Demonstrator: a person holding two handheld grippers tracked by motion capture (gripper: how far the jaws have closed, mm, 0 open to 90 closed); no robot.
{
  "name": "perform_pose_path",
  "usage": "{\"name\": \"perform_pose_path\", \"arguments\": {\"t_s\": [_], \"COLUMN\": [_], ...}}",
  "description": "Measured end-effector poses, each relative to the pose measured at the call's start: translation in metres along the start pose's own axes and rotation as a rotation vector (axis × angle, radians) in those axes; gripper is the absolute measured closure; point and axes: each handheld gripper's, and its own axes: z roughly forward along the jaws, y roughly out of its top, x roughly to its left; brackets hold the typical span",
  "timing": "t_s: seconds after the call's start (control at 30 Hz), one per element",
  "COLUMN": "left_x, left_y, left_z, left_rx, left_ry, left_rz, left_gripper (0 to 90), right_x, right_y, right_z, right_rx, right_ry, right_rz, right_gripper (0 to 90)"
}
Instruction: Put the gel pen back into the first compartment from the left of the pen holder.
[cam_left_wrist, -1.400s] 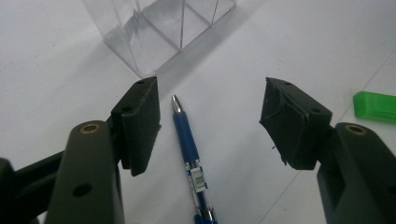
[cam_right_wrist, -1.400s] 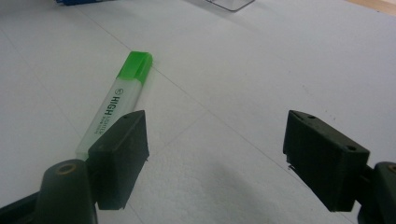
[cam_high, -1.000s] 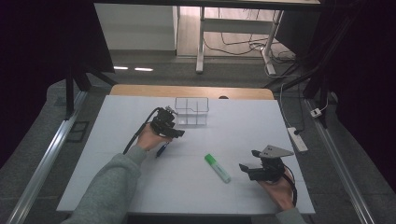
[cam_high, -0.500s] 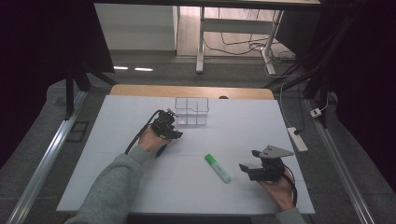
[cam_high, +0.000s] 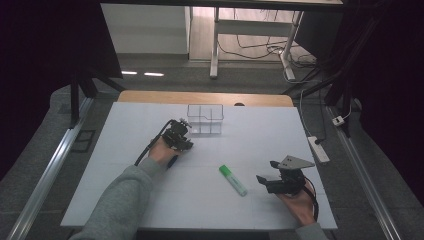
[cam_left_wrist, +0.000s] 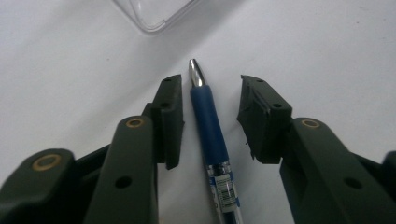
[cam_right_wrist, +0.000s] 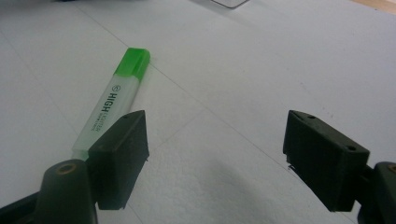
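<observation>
While the left gripper (cam_left_wrist: 210, 116) straddles it, the blue pen (cam_left_wrist: 211, 130) lies flat on the white table (cam_high: 150, 200).
Its jaws have just been closing; a gap remains on each side of the barrel, metal tip pointing toward the clear box (cam_high: 205, 118). The right gripper (cam_right_wrist: 215, 154) stands wide open and holds nothing, just beside the green highlighter (cam_right_wrist: 114, 100).

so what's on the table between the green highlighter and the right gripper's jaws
Nothing: in the high view the white table is bare between the green highlighter and the right gripper, whose jaws stand open beside it.
</observation>
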Motion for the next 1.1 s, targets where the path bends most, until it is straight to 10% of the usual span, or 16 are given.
{"name": "perform_pose_path", "arguments": {"t_s": [0.63,1.1], "left_x": [-0.004,0.010], "left_y": [0.001,-0.005], "left_z": [-0.002,-0.040], "left_rx": [0.017,-0.118], "left_ry": [0.011,0.004], "left_rz": [0.004,-0.003], "left_gripper": [79.5,79.8], "right_x": [0.000,0.000], "right_y": [0.000,0.000], "right_z": [0.001,0.000], "right_rx": [0.007,0.003], "right_ry": [-0.006,-0.012], "right_rz": [-0.002,-0.001], "right_gripper": [21.8,21.9]}}
